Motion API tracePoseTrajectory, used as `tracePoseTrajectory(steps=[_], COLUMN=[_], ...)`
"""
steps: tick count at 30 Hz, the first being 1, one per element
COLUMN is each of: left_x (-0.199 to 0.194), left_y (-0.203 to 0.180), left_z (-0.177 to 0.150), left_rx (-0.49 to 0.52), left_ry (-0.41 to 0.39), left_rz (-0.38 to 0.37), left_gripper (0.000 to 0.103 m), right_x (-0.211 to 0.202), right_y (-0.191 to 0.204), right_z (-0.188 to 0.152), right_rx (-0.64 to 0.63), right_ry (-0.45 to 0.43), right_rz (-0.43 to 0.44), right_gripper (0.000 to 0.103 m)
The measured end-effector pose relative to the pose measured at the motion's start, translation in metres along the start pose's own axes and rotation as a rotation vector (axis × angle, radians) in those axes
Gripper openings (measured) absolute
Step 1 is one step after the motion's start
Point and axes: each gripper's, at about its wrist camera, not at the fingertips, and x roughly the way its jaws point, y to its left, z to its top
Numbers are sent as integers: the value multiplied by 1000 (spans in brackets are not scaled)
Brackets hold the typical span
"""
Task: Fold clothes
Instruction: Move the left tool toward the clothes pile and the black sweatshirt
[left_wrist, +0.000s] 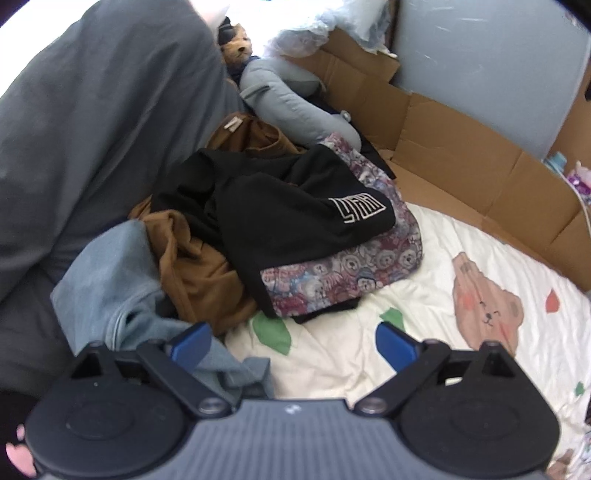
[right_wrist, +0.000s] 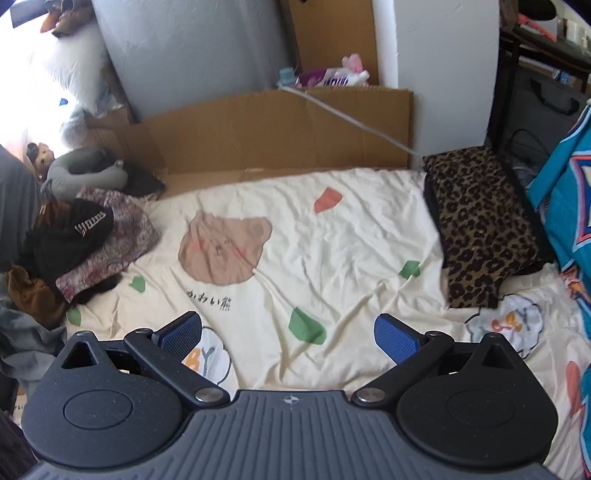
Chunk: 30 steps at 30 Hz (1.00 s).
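A heap of unfolded clothes lies on the cream bear-print bedsheet (left_wrist: 424, 280): a black garment with a white logo (left_wrist: 295, 218) on top, a bear-patterned cloth (left_wrist: 343, 273) under it, a brown garment (left_wrist: 199, 273) and a light blue garment (left_wrist: 114, 284) at the near left. My left gripper (left_wrist: 293, 341) hovers open just in front of the heap, its left blue pad (left_wrist: 192, 341) over the light blue garment, nothing between the fingers. My right gripper (right_wrist: 288, 334) is open above the bare sheet (right_wrist: 332, 251), with the heap (right_wrist: 74, 243) far to its left. A folded leopard-print garment (right_wrist: 480, 229) lies at the right.
A big grey duvet (left_wrist: 92, 122) rises on the left. Flattened cardboard (left_wrist: 443, 147) lines the wall side of the bed, also seen as cardboard (right_wrist: 277, 129). A grey neck pillow (left_wrist: 291, 103) and a plush toy (left_wrist: 238, 48) sit behind the heap. A teal garment (right_wrist: 569, 192) hangs at the right.
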Motion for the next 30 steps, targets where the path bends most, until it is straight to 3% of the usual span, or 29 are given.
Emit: tracePoseTrajectory(steps=[8, 13, 16, 24, 30], left_x=[44, 70, 82, 118, 153], left_y=[6, 19, 27, 28, 31], left_z=[4, 3, 4, 13, 8], left_rx=[-28, -93, -142, -150, -189], left_ry=[42, 44, 29, 0, -11], left_rz=[-4, -33, -50, -83, -68], left_gripper=[89, 78, 78, 77, 73], right_x=[27, 28, 30, 48, 54], right_y=[1, 6, 5, -5, 5], right_z=[-6, -13, -15, -29, -35], right_rx=[47, 39, 47, 73, 52], right_ry=[25, 37, 53, 111, 146], right_rz=[-19, -20, -22, -69, -51], right_gripper=[102, 102, 102, 102, 102])
